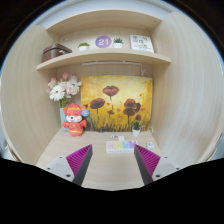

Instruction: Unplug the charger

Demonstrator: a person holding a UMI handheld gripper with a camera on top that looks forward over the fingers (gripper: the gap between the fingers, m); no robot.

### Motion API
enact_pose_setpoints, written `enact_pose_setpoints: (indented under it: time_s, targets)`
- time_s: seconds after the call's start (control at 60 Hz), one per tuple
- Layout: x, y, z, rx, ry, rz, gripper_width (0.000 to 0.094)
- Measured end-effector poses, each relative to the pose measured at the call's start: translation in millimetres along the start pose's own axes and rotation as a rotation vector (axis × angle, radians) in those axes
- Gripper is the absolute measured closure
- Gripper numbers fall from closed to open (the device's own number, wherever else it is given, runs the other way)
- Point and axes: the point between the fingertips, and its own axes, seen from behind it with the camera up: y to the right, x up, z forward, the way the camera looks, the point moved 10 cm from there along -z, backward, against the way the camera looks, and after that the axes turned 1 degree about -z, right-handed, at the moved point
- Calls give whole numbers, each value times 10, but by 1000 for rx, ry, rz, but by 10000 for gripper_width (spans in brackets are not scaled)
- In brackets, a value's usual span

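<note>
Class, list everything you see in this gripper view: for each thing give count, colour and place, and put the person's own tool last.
Desk: one, light wood, under and ahead of the jaws.
Poppy painting: one, yellow-orange with red flowers, against the back wall of the desk.
Flower bouquet: one, white and pink, beside the painting.
Figurine: one, red and orange, on the desk below the bouquet.
Small item: one, pastel, on the desk just beyond the fingers; too small to name.
Shelf: one, light wood, above the painting.
Bowl: one, dark brown, on the shelf.
Round sign: one, purple, mid-shelf.
Framed card: one, white, far end of the shelf.
Gripper: one, magenta pads, jaws open, holding nothing.
</note>
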Motion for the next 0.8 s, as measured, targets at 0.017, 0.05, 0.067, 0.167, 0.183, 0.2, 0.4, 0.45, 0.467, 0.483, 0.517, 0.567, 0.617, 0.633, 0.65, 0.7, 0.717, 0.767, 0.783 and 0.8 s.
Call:
enact_pose_setpoints:
  time_s: [0.017,0.05,0.067,0.167,0.183,0.2,0.4,0.45,0.467,0.483,0.517,0.567,0.617,0.633,0.65,0.7,0.717,0.767,0.783,0.8]
  targets:
    - [-48,-39,-27,9,-5,-2,82]
    - [-122,-145,-101,20,-16,-4,83]
    - [-151,-187,-131,27,-21,-4,79]
    - [-289,-403,-286,65,-36,-3,82]
    - [-307,-427,-305,69,-39,-9,82]
    - [-325,-450,-321,72,-41,-16,81]
    - [-430,-633,-442,109,-64,-30,78]
    - [-441,-645,-445,106,-65,-37,78]
    - [-448,-639,-453,107,-65,-40,79]
    - [-450,-642,-455,107,-65,-41,80]
    - [-453,-646,-456,107,-66,-42,81]
    - [-462,-654,-458,109,-68,-36,81]
    - [-474,-662,-459,112,-69,-28,81]
    - [-466,-665,-448,111,-69,-27,80]
    - [-470,-667,-446,110,-70,-26,80]
    - [-471,-665,-452,105,-75,-24,80]
    - [-473,-662,-452,102,-76,-23,80]
    - [-493,-630,-437,102,-77,-22,81]
    - [-495,-628,-440,102,-78,-21,80]
    - [-497,-624,-442,102,-80,-19,80]
